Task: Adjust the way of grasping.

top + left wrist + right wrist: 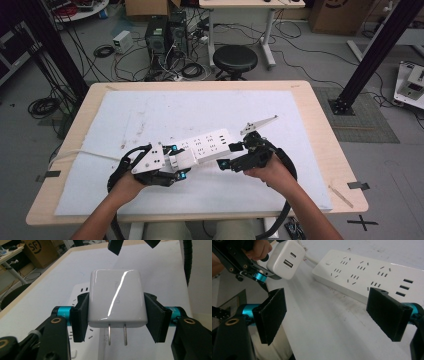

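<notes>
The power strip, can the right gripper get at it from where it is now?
Probably yes. The right gripper has its jaws wide open with nothing between them, and the power strip lies just ahead on the white mat with bare mat between. The left gripper, clamping the charger, is off to one side.

1. Your bench [320,150] is a light wood top with rounded corners.
2. A white sheet [165,112] covers most of it, bearing faint scuff marks.
3. A white power strip [210,144] lies flat on the sheet, its cord [85,154] trailing off the left edge.
</notes>
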Available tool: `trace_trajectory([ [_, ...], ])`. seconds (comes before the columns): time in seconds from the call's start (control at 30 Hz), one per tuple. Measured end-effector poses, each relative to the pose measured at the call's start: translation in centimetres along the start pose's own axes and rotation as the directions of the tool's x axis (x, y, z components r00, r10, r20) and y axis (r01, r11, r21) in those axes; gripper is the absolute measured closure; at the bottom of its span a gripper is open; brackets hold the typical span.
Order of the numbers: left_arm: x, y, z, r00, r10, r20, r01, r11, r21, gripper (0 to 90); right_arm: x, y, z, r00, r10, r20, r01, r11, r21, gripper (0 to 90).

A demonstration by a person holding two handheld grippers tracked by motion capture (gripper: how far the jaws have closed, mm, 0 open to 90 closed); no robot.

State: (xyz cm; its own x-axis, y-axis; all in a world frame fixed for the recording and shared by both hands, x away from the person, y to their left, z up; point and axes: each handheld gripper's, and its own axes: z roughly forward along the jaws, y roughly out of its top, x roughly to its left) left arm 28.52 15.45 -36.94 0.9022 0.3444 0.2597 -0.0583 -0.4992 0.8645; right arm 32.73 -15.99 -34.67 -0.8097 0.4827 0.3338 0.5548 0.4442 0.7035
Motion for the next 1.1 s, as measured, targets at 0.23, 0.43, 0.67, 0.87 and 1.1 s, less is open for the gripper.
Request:
trace_trajectory([
  [0.23, -0.1, 0.0, 0.4, 1.0000, 0.003, 0.003, -0.003, 1.0000, -0.004, 42.6, -0.1, 0.2, 0.5, 0.9972, 0.053, -0.053, -0.053, 0.999, 0.004, 16.7],
  [0.43, -0.2, 0.1, 0.9, 0.9999, 0.010, 0.011, -0.010, 0.9999, -0.010, 42.6, -0.3, 0.3, 1.0, 0.9894, 0.109, -0.096, -0.108, 0.994, 0.017, 16.7],
  [0.67, -0.3, -0.1, 1.6, 0.9997, 0.013, 0.019, -0.012, 0.9998, -0.014, 42.6, -0.7, 0.3, 1.4, 0.9735, 0.165, -0.158, -0.164, 0.986, 0.022, 16.7],
  [0.87, -0.6, -0.3, 2.2, 0.9995, 0.017, 0.026, -0.016, 0.9996, -0.024, 42.5, -0.9, 0.3, 1.8, 0.9609, 0.211, -0.180, -0.206, 0.977, 0.046, 16.8],
  [1.1, -1.0, -0.1, 3.1, 0.9989, 0.033, 0.033, -0.031, 0.9984, -0.046, 42.6, -1.1, 0.5, 2.2, 0.9333, 0.273, -0.233, -0.268, 0.962, 0.055, 16.7],
])
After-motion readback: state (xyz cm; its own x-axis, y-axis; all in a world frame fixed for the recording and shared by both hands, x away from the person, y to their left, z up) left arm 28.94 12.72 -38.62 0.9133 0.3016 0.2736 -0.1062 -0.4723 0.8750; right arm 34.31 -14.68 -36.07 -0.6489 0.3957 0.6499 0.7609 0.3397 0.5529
